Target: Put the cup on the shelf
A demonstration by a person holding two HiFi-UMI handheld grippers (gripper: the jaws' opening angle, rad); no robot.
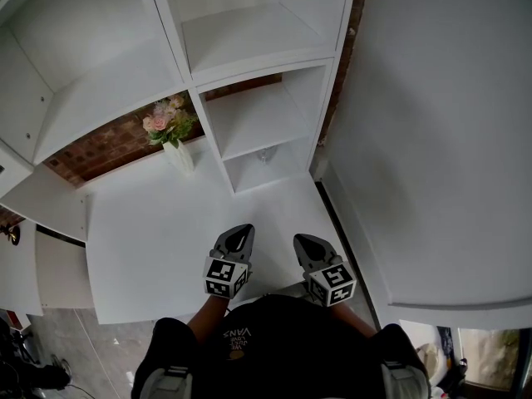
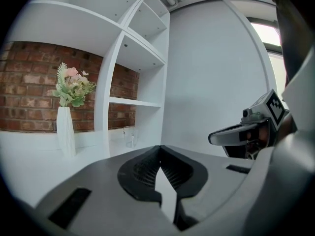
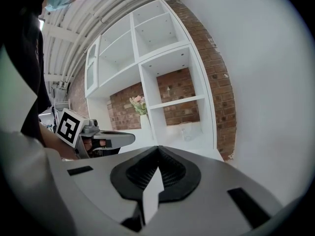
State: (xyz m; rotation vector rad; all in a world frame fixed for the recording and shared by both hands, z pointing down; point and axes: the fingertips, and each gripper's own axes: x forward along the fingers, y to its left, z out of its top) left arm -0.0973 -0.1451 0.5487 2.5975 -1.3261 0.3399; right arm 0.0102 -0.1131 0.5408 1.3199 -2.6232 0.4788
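A clear glass cup (image 1: 266,154) stands in the lowest compartment of the white shelf unit (image 1: 218,125), at desk level; it also shows as the cup (image 2: 129,135) and the cup (image 3: 187,130) in the gripper views. My left gripper (image 1: 242,232) and right gripper (image 1: 301,241) hover side by side over the near part of the white desk (image 1: 166,231), well short of the cup. In their own views the left gripper (image 2: 160,148) and right gripper (image 3: 158,149) have jaws pressed together with nothing between them.
A white vase of pink flowers (image 1: 174,135) stands on the desk left of the shelf column, against a brick wall (image 1: 100,148). A white wall (image 1: 432,140) closes the right side. Upper shelf compartments hold nothing. The person's dark shirt fills the bottom of the head view.
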